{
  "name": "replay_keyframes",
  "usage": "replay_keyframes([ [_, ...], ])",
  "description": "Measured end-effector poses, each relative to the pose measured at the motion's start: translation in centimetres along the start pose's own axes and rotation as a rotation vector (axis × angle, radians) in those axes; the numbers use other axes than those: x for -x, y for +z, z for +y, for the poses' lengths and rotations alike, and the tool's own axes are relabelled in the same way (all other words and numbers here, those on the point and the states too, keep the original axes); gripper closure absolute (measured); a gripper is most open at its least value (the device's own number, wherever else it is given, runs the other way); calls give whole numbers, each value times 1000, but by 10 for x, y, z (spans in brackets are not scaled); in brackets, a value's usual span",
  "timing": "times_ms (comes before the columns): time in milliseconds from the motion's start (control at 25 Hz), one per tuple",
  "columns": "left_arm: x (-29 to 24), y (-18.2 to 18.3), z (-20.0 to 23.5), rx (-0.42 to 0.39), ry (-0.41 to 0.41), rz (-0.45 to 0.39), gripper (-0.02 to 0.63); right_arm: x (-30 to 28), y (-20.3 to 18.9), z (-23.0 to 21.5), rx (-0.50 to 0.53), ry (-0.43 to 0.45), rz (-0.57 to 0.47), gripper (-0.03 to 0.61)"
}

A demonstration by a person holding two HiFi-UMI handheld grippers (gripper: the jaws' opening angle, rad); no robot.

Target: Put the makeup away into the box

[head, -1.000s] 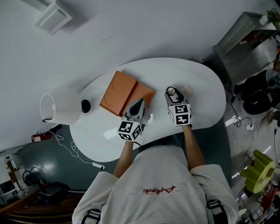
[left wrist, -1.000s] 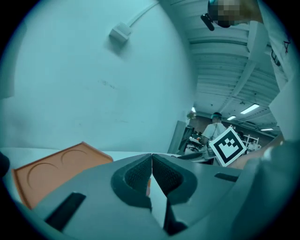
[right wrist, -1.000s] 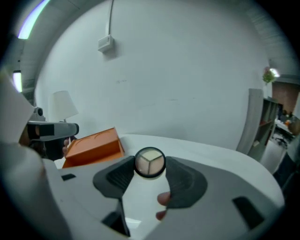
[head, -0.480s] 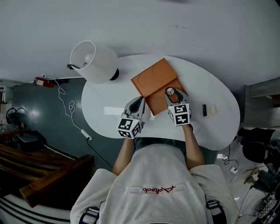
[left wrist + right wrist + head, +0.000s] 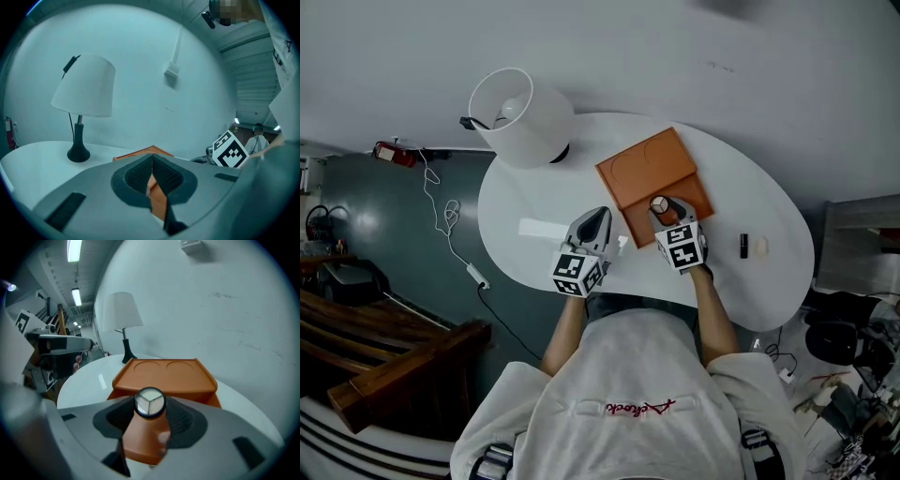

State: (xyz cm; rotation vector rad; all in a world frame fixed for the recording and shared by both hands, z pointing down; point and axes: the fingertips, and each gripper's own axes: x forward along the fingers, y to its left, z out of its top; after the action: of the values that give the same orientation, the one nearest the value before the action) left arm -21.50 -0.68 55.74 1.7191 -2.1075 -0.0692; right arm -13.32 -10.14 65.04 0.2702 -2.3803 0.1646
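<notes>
**— Starting on your left: what's there?**

— The lamp (image 5: 525, 117) stands at the far left of the table (image 5: 516, 187), well clear of me. My left gripper (image 5: 598, 221) hovers near the box's left corner, its jaws pressed together with nothing between them.

**— And the box itself?**

— The orange box (image 5: 652, 178) lies between my two grippers and slightly beyond them. It sits skewed on the table, and its broad side runs across the line my right jaws point along.

**— So which hand has the job?**

— The right gripper (image 5: 664, 212). Its jaws are clamped on a round makeup pot (image 5: 150, 402), held over the box's near part, so I judge only a short reach forward and down remains.

**— Any room for trouble?**

— The wall (image 5: 675, 56) rises close behind the box, and the table edge is just below my wrists. To the right, a black stick (image 5: 743, 247) and a pale piece (image 5: 759, 247) lie near the rim, probably more makeup.
</notes>
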Motion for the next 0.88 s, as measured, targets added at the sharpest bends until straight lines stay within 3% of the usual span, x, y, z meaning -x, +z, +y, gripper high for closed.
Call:
replay_keyframes([
  [280,-14,-15,6,31,-22,18,603,-19,-16,17,197,47,126,354],
  [640,-23,-32,21,62,-16,50,603,-49,-52,34,376,108,348,353],
  [880,-29,-33,30,74,-13,56,603,-56,-56,33,372,120,386,353],
])
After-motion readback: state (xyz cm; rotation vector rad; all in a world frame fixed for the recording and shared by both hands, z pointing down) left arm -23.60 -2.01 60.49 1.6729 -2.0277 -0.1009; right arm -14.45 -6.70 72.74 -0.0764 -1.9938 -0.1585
